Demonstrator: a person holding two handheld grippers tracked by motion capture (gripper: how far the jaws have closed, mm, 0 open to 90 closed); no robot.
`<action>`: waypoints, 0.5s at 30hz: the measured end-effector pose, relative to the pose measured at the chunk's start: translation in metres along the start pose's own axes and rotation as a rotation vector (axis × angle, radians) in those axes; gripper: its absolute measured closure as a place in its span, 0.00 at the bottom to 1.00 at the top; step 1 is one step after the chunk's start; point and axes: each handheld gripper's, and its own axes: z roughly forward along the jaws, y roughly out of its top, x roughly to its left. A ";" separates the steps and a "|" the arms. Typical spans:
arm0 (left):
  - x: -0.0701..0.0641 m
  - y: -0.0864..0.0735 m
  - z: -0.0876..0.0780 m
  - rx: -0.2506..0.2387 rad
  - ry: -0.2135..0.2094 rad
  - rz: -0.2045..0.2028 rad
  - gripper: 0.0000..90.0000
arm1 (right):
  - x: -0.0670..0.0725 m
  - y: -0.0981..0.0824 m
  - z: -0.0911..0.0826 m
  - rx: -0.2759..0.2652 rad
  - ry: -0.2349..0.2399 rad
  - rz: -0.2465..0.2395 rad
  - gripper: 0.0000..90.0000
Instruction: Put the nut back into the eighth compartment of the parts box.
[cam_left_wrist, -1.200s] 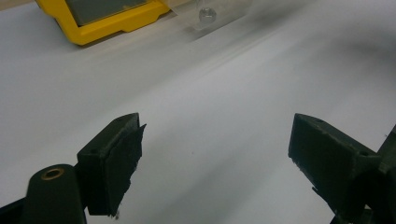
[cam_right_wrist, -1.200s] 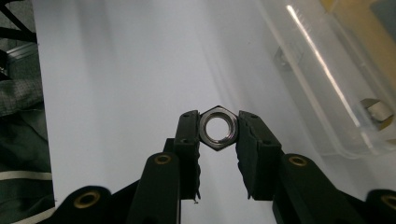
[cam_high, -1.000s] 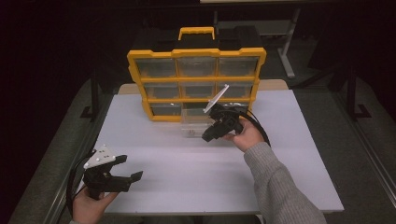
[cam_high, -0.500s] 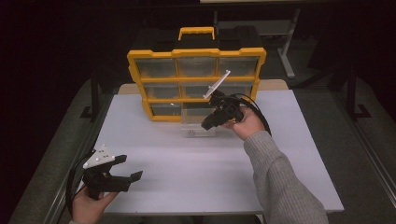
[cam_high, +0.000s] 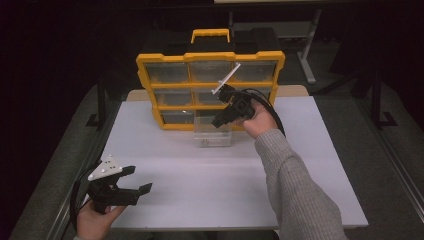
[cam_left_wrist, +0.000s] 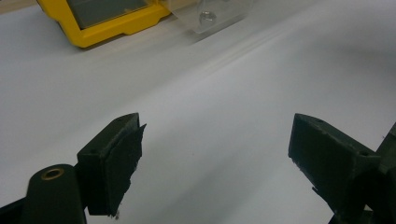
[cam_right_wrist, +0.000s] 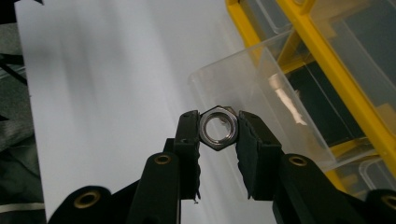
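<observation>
Shiny metal catches the eye: one nut (cam_right_wrist: 218, 128) sits pinched between the two black jaws of the right gripper (cam_right_wrist: 218, 133), flat sides pressed against the pads so it cannot slip or roll. That gripper is held up above the clear drawer (cam_high: 213, 129), which is pulled out of the bottom row of the yellow box (cam_high: 210, 90) and rests on the white table (cam_high: 310, 150). The drawer stands open on top, so I think the nut is being carried to it or away from it; I cannot tell which.

Down by the near edge of the table, the left gripper (cam_high: 131, 185) waits with its jaws spread wide and nothing between them. It stays well apart from the box, out of the way of the working hand.

Count them: two grippers, one nut held, one drawer pulled out. The yellow box has three rows of three drawers. Something small and round lies inside the clear drawer, maybe another nut, but it is too blurry to be sure.
</observation>
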 end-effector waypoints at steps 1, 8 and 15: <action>0.000 0.000 0.000 0.001 -0.001 0.000 0.19 | -0.001 0.001 0.001 0.001 -0.002 0.003 0.77; 0.000 0.000 0.000 0.001 -0.002 0.001 0.19 | -0.014 0.003 0.016 0.024 -0.010 0.040 0.77; 0.000 0.000 0.000 0.001 -0.001 0.002 0.19 | -0.022 0.002 0.028 0.050 -0.024 0.068 0.77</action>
